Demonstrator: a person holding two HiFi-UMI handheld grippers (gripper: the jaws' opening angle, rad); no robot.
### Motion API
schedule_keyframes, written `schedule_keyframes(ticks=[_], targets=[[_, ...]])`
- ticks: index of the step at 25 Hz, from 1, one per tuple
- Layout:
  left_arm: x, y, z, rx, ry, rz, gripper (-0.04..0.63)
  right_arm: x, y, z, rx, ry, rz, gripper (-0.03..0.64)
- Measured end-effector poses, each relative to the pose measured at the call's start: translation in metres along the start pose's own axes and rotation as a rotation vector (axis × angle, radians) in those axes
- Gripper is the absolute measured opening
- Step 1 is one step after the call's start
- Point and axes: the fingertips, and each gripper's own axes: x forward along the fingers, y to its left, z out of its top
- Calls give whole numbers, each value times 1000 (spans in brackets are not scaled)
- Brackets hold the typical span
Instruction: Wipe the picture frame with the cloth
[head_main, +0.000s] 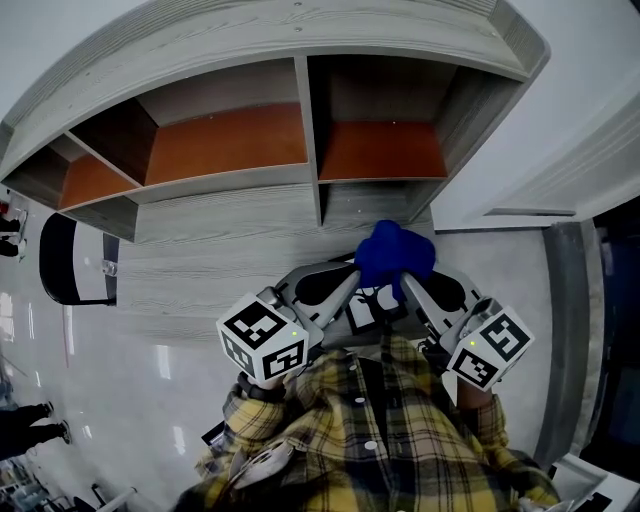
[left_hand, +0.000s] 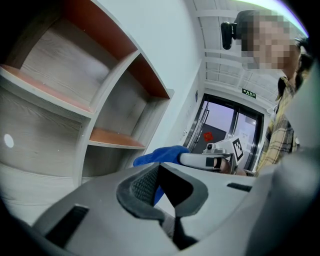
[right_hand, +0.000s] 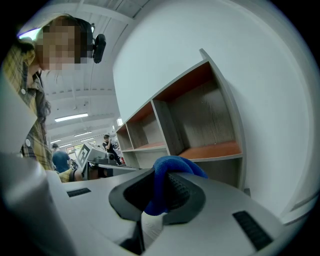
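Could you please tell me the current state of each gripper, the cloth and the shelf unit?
right gripper: shut on the blue cloth.
left gripper: shut.
blue cloth: bunched up, pinched between the right gripper's jaws, held up in front of the shelves.
shelf unit: open-fronted, nothing visible in its compartments.

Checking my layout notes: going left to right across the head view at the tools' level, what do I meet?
left marker cube → blue cloth → right marker cube
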Motion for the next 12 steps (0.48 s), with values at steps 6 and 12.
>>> schedule_keyframes(ticks=[6,12], targets=[[-1,-1,-4,0,9,11,5,-2,-2,-4,18,3,6,46],[-2,1,-7,-11,9,21,5,-1,0,-9,29,13,16,46]])
